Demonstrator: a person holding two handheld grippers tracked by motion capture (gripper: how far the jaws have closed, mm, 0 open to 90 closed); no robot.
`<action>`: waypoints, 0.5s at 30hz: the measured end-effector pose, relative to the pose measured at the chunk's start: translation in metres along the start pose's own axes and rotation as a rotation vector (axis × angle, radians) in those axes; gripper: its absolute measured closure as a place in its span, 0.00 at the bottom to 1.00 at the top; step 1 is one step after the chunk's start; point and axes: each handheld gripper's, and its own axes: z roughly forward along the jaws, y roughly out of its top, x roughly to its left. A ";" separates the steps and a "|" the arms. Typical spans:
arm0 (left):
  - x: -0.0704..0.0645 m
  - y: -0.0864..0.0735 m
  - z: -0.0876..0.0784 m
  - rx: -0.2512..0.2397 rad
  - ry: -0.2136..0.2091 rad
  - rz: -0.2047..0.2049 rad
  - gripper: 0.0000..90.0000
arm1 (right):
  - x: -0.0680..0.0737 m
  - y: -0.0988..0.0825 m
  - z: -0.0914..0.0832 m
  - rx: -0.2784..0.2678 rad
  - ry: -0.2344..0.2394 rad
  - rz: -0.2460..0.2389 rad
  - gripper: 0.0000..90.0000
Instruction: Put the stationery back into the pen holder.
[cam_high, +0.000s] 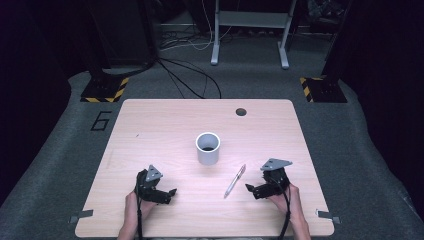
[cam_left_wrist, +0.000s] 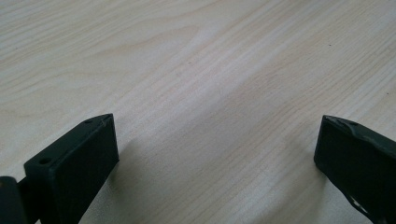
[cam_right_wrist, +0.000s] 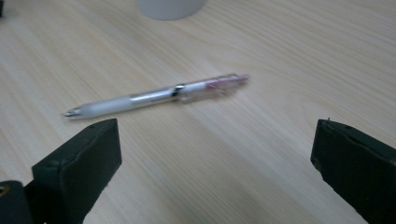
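Observation:
A clear pen (cam_high: 235, 181) with a pink end lies flat on the wooden table (cam_high: 150, 125), just in front of a white cup (cam_high: 208, 148) that stands upright at the middle. My right gripper (cam_high: 251, 189) rests low on the table right of the pen, jaws wide apart and empty. In the right gripper view the pen (cam_right_wrist: 159, 95) lies crosswise a short way beyond the open right gripper (cam_right_wrist: 215, 158), with the cup's base (cam_right_wrist: 170, 8) at the top edge. My left gripper (cam_high: 171, 194) sits at the front left, open over bare wood (cam_left_wrist: 210, 84).
A round cable hole (cam_high: 241, 111) sits near the table's far edge. Beyond the table are grey floor, black cables, a white frame (cam_high: 250, 30) and stands with yellow-black striped feet (cam_high: 105, 90). Metal clips (cam_high: 80, 217) mark the front corners.

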 end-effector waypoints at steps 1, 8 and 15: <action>0.000 0.000 0.000 -0.002 0.000 0.000 0.00 | 0.002 0.003 0.003 0.005 0.017 -0.018 0.02; 0.000 0.000 0.000 -0.002 0.001 -0.001 0.00 | 0.023 0.022 0.034 0.061 0.105 -0.173 0.10; 0.000 0.001 0.001 0.003 -0.002 0.002 0.00 | 0.032 0.030 0.049 0.098 0.171 -0.213 0.08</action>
